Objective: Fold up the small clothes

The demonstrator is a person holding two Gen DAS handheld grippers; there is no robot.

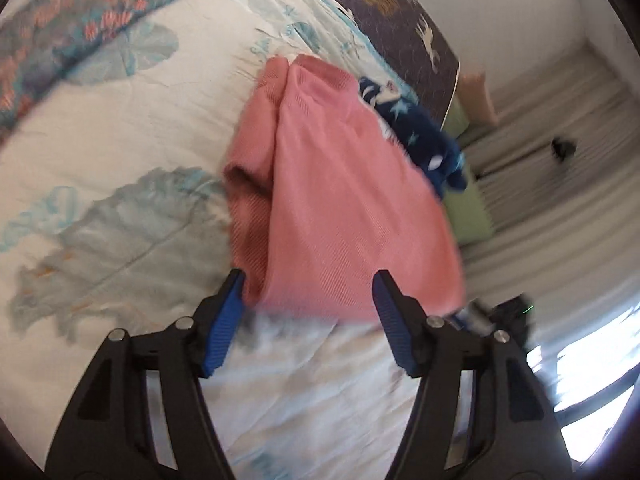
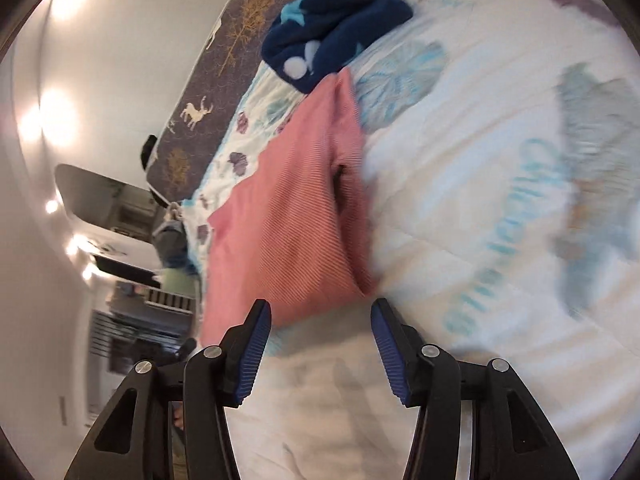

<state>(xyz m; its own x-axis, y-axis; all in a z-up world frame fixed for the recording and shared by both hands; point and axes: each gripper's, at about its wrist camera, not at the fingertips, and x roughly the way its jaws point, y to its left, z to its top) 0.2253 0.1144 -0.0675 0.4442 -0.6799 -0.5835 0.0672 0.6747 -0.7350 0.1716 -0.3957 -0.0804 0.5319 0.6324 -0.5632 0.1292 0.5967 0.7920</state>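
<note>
Lying folded on the bed, the pink garment looks narrowed lengthwise, with one side turned over so a doubled layer shows along its edge; in the right wrist view the same pink garment shows a dark pocket where the layers overlap. It sits near the bed's edge beside the dark patterned mattress side, and at its far end it meets the crumpled navy star-print garment, which shows no fold at all.

Both tools are clear of the cloth. The left gripper has its jaws parted about halfway, nothing between them, its tips just short of the pink garment's near end. The right gripper is likewise half open and empty, hanging at the near end of the same piece.

My judgement: the pink piece has taken at least one fold and may be finished or need one more across its length; blur keeps me from saying which. The navy piece remains wholly to be done.
</note>
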